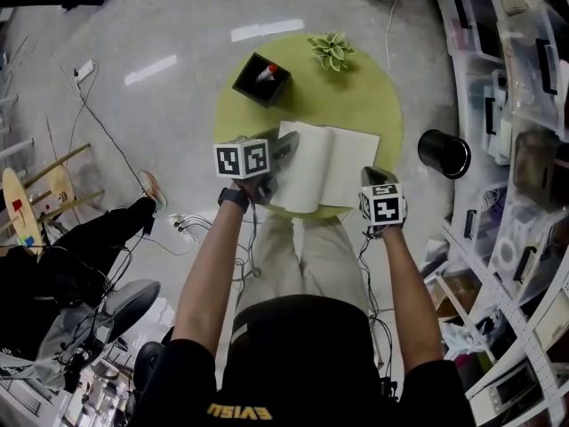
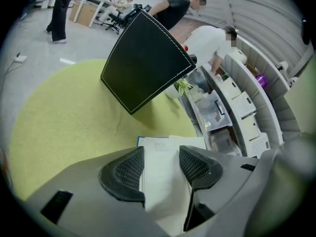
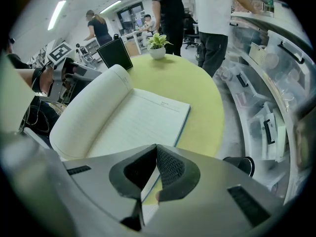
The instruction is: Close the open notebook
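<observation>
An open notebook [image 1: 324, 163] with lined pages lies at the near edge of a round green table [image 1: 373, 96]. My left gripper [image 1: 279, 156] is at its left edge. In the left gripper view the jaws [image 2: 161, 164] stand half apart with the left pages [image 2: 160, 177] filling the gap. From the right gripper view that left half [image 3: 94, 107] bulges up in a curve. My right gripper [image 1: 374, 179] is at the near right corner, its pads [image 3: 170, 169] closed over the notebook's right edge [image 3: 183, 125].
A black box [image 1: 261, 79] and a small potted plant [image 1: 332, 50] stand on the table's far side. A black bin [image 1: 443, 152] is on the floor at the right, beside shelves of plastic drawers [image 1: 516, 105]. People stand beyond the table [image 3: 170, 14].
</observation>
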Available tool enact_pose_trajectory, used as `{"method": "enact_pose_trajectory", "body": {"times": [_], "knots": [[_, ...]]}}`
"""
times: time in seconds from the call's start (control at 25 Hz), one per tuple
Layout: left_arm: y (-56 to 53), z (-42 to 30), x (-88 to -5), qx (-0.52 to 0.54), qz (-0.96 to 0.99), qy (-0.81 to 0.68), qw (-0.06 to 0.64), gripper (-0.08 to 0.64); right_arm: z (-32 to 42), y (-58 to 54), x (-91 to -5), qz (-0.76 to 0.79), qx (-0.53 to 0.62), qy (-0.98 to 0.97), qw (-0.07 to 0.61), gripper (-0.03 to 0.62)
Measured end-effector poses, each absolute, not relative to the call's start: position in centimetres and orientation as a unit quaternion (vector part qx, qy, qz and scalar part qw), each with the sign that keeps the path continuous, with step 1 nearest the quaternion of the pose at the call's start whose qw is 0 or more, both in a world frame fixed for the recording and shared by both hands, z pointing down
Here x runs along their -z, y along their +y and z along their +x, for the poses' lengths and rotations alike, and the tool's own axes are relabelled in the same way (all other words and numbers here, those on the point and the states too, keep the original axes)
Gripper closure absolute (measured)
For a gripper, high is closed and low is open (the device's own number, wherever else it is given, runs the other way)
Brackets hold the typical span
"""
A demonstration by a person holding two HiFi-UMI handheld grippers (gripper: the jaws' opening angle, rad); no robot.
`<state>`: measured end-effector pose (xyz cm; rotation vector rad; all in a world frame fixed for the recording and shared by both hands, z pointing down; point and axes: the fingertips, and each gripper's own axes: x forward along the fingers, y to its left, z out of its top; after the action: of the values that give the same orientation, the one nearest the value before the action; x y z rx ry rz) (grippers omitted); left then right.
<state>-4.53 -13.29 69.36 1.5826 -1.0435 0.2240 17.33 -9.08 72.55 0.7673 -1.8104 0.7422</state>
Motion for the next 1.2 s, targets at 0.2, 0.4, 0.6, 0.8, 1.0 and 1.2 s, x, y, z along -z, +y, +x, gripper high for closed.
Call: {"method": "enact_pose_trajectory", "body": {"times": [0.2, 0.4, 0.6, 0.8, 1.0, 1.2], "knots": [[-13.4, -4.2, -69.1, -0.092, 0.677, -0.442, 0.581, 0.324, 17.3, -9.1, -72.5, 0.316, -0.308, -0.747, 0.497, 0.591], [-13.4, -3.6, -68.9, -0.090, 0.680, -0.436, 0.582, 0.322, 17.3, -9.1, -72.5, 0.315, -0.309, -0.747, 0.497, 0.591], [-13.4, -2.9, -68.6, -0.088, 0.682, -0.431, 0.584, 0.322, 17.4, -9.0, -72.6, 0.315, -0.311, -0.747, 0.496, 0.591], [-13.5, -2.3, -68.3, -0.088, 0.686, -0.428, 0.582, 0.321, 17.3, -9.0, -72.5, 0.314, -0.312, -0.749, 0.492, 0.591], [-13.8, -1.3, -67.9, -0.092, 0.691, -0.421, 0.581, 0.320, 17.4, -9.1, -72.4, 0.316, -0.314, -0.749, 0.489, 0.591], [-13.8, -0.5, -67.6, -0.096, 0.695, -0.415, 0.579, 0.319, 17.5, -9.0, -72.4, 0.318, -0.316, -0.750, 0.486, 0.591]]}}
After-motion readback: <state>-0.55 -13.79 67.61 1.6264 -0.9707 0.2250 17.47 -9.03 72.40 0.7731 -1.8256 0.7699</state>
